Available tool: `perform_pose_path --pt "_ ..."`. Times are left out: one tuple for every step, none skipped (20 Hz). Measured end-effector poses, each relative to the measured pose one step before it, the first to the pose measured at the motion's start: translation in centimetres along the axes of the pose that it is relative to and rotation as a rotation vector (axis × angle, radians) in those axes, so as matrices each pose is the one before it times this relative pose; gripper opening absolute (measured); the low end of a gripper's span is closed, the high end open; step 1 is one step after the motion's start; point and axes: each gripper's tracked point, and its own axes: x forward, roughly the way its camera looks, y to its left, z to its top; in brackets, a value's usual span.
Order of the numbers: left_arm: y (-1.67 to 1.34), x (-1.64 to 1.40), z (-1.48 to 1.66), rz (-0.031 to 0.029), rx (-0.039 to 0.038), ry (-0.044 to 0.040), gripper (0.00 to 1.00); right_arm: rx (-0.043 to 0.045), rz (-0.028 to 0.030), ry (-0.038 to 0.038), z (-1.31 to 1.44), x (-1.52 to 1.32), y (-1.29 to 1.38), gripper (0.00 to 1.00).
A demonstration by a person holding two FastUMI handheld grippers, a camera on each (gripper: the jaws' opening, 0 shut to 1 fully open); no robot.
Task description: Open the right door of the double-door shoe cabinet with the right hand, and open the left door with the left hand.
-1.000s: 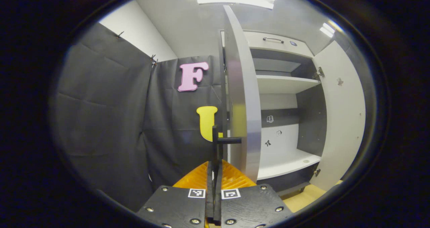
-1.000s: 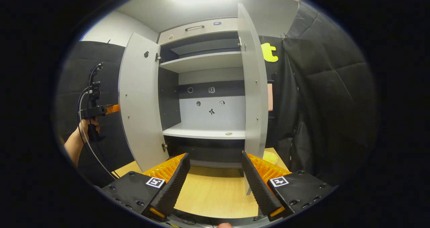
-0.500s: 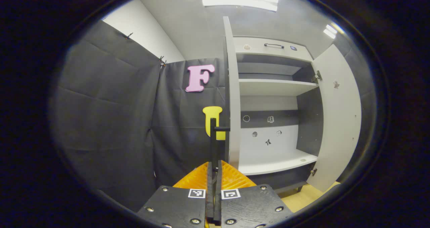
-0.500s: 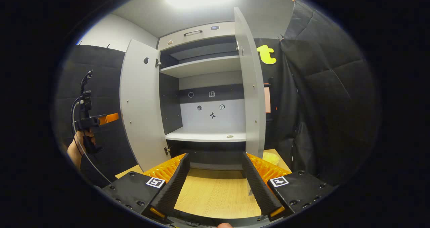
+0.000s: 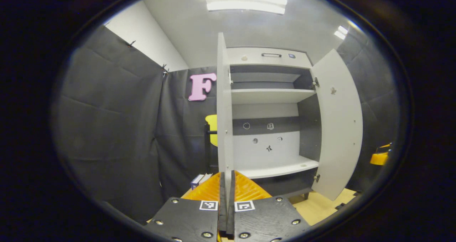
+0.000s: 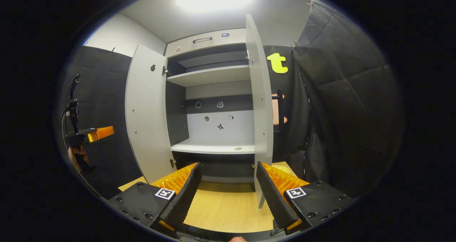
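The left gripper [image 5: 226, 185] has let go of the left door's black handle [image 5: 209, 132] and pulled back. Its two fingers are pressed flat together, holding nothing. The left door [image 5: 224, 110] stands edge-on just ahead of its tips. The right gripper [image 6: 228, 185] is spread wide and empty. The shoe cabinet [image 6: 213, 92] sits ahead, both smooth, flat grey doors swung open, the right door [image 6: 258, 92] just beyond its right finger. Flat pale shelves [image 6: 210, 75] show inside.

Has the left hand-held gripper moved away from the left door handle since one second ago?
Yes. The left hand-held gripper has backed away from the left door; the black handle now stands apart, farther ahead and to its left.
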Motion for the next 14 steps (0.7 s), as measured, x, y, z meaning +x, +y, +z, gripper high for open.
perform_pose_path --pt "-0.077 -0.269 -0.203 -0.00258 0.00439 0.00732 0.02 -0.00515 -0.01155 -0.00933 0.24 0.011 -0.237 0.97" --pt "-0.054 -0.342 -0.292 -0.00241 0.00286 0.00987 0.02 -0.00772 -0.01306 -0.0084 0.114 -0.046 -0.23 0.97" --pt "-0.124 -0.209 -0.359 -0.00222 0.00103 0.01272 0.02 -0.00762 -0.01133 -0.00588 -0.033 -0.037 -0.248 0.97" --pt "-0.135 -0.224 -0.253 -0.00427 0.00138 0.01279 0.02 -0.00507 -0.00744 -0.00334 0.069 0.044 -0.168 0.97" --pt "-0.062 -0.281 -0.449 -0.00023 0.00243 0.01371 0.02 -0.0023 -0.00452 -0.00308 0.026 -0.094 -0.061 0.97" --pt "0.046 -0.34 -0.259 0.00051 0.00213 0.01149 0.02 0.0004 -0.00261 -0.00193 0.037 -0.017 -0.111 0.97" --pt "-0.128 -0.067 -0.231 0.00276 -0.00183 0.00917 0.05 0.00271 -0.00439 -0.0027 -0.025 -0.051 -0.176 0.97" --pt "-0.137 -0.157 -0.117 -0.00173 -0.00705 0.00504 0.09 0.00262 -0.0083 -0.00523 0.071 -0.048 -0.221 0.97" --pt "-0.3 -0.042 -0.101 -0.00589 -0.0061 0.00151 0.2 0.00268 -0.00972 -0.0029 0.035 -0.003 -0.194 0.97" --pt "-0.126 -0.056 0.178 -0.00229 -0.00273 -0.00662 0.32 0.00441 -0.00776 -0.00249 -0.007 0.008 -0.199 0.97" --pt "-0.244 0.082 0.114 -0.00884 0.00049 -0.00902 0.46 0.00546 -0.00621 -0.0011 -0.063 -0.025 -0.098 0.97" --pt "-0.176 -0.021 0.156 -0.00842 0.00634 -0.00872 0.6 0.00529 -0.00441 -0.00026 0.042 0.032 -0.175 0.97" --pt "0.102 0.102 -0.021 0.00166 0.00872 -0.00763 0.75 0.00394 -0.00524 -0.00176 -0.008 -0.031 -0.16 0.97" --pt "0.072 -0.027 0.19 0.00138 0.00798 -0.0095 0.89 0.00102 -0.00532 -0.00159 -0.032 -0.123 -0.136 0.97"
